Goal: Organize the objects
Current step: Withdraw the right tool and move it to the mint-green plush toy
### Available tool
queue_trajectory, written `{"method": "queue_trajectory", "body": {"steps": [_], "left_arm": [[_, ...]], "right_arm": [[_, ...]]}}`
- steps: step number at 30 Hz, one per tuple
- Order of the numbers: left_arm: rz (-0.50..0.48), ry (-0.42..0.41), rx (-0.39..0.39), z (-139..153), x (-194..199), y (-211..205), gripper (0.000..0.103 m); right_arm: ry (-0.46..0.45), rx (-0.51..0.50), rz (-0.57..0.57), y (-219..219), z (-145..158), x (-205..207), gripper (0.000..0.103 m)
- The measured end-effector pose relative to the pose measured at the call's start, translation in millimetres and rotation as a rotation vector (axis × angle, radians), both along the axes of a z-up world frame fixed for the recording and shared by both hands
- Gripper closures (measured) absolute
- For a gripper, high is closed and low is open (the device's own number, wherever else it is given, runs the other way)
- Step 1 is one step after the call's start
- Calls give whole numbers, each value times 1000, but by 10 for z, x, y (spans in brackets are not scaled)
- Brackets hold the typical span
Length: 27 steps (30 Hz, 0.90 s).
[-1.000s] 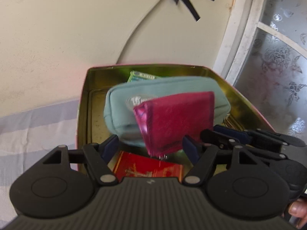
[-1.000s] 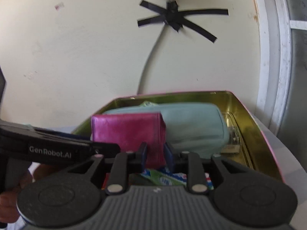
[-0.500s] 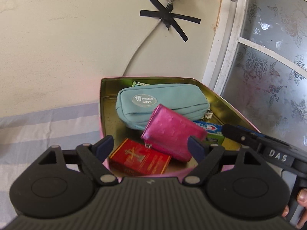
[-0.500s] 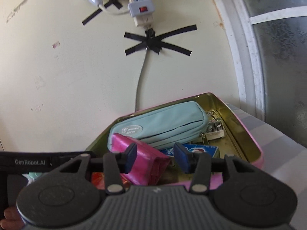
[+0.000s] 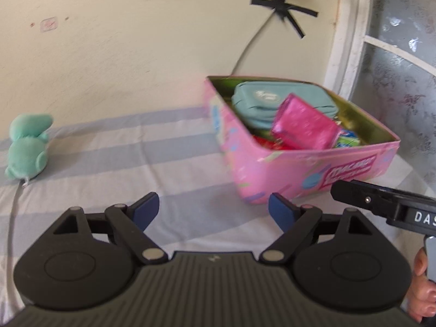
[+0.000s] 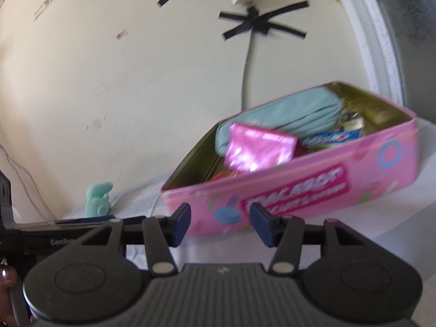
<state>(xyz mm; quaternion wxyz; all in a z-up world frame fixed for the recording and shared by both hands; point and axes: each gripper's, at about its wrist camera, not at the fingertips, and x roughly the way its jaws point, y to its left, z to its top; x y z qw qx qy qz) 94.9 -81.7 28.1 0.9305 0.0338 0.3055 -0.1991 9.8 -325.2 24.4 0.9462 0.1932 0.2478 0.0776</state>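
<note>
A pink tin box (image 5: 313, 169) stands on the striped cloth by the wall; it also shows in the right wrist view (image 6: 313, 185). Inside lie a shiny magenta wallet (image 5: 302, 125) (image 6: 259, 147), a teal zip pouch (image 5: 259, 103) (image 6: 286, 111), a red packet (image 5: 263, 141) and a blue toothpaste box (image 6: 332, 136). My left gripper (image 5: 214, 212) is open and empty, in front of and left of the tin. My right gripper (image 6: 220, 220) is open and empty, just in front of the tin's near wall.
A mint green plush toy (image 5: 28, 147) (image 6: 98, 199) sits on the cloth at the far left by the wall. A grey cable (image 5: 12, 231) runs from it. A taped power cord (image 6: 248, 62) hangs on the wall. A frosted window (image 5: 403, 68) is to the right.
The right gripper let go of the magenta wallet, which now lies in the tin. Both grippers have pulled back out of the tin; the left view has swung left.
</note>
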Motion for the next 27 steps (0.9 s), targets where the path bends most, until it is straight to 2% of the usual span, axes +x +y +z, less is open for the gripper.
{"method": "queue_trajectory", "body": {"steps": [12, 18, 20, 21, 27], "left_arm": [[164, 31, 97, -229, 177, 866, 14], [283, 10, 80, -267, 243, 1314, 14], [314, 19, 61, -324, 264, 1408, 14], [323, 23, 62, -354, 275, 1431, 14], [303, -1, 59, -338, 264, 1437, 14]], "right_arm": [[88, -137, 207, 947, -113, 202, 50], [127, -184, 284, 1335, -183, 337, 49], [120, -222, 297, 1467, -198, 352, 44], [118, -246, 307, 1529, -198, 359, 41], [94, -338, 339, 1803, -225, 402, 36]]}}
